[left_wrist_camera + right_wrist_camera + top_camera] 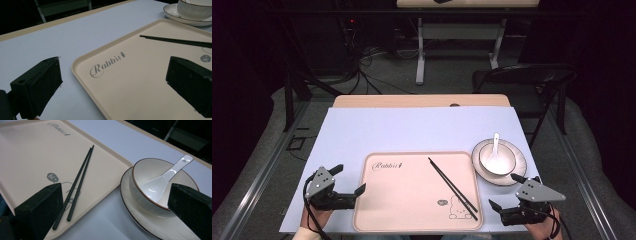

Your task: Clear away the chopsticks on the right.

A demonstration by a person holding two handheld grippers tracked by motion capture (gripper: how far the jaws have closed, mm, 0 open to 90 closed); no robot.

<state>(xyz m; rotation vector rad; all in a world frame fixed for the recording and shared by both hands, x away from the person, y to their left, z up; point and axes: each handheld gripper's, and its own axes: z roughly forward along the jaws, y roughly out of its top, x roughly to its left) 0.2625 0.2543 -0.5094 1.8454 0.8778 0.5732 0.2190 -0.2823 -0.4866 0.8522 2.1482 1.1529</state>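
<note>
Reaching for the pair of thin black chopsticks (452,188) looks to be the step in hand, so bring your right tool (508,192) over them slowly; its jaws stand wide apart and hold nothing, just beside the white ceramic bowl (497,159) that sits on a round white saucer with a dark rim (514,176). Your left tool (348,179) is also open and empty, at the left edge of the cream plastic tray printed with the word Rabbit (402,200). The chopsticks lie flat on the right half of this tray, touching each other almost along the whole length. Their long axis runs diagonally, from the far middle of the tray toward its near right corner, where the ends rest over the small rabbit drawing (458,212). I think you should turn the jaws across this axis, lower them near the middle of the sticks, and close on both together, so neither one rolls away. Keep away from the white ceramic spoon (495,145) in the bowl, and from the pale blue worktop (412,130).
</note>
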